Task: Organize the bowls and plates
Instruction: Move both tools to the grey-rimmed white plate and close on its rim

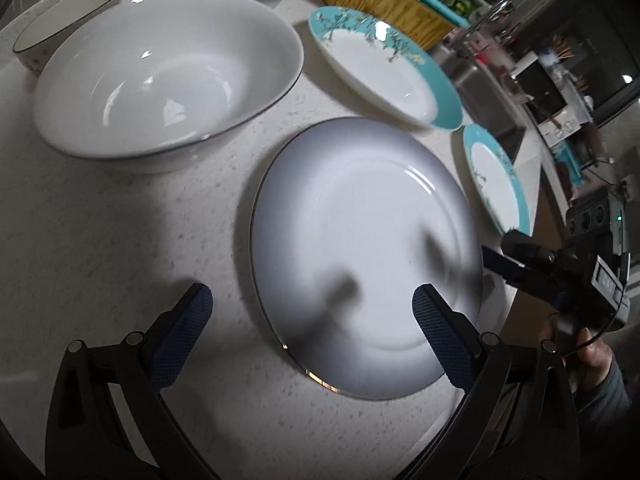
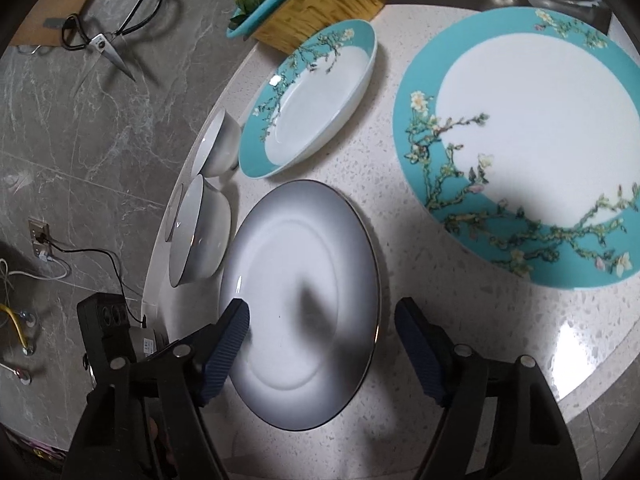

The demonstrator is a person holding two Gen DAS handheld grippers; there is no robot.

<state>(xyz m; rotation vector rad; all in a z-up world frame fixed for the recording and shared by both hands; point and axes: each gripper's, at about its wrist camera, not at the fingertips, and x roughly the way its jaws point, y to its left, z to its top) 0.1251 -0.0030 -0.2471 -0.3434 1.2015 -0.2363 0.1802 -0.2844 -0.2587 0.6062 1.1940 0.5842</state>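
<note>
1. I'm at the grab step: both claws hang over the grey plate point(image 1: 360, 252) in the middle of the counter point(image 1: 120, 220), between the big white bowl point(image 1: 168, 76) and the 2 teal plates.
2. Left claw point(image 1: 312, 320) is spread wide, straddling the plate's near rim, nothing pinched. Right claw point(image 2: 322, 338) is apart too, straddling the opposite rim.
3. Next I reckon I need 1 finger under a rim before squeezing; it lies flat.
4. Only the right view shows the scissors point(image 2: 106, 36) on the floor; only the left shows the dark-rimmed bowl point(image 1: 64, 20).
</note>
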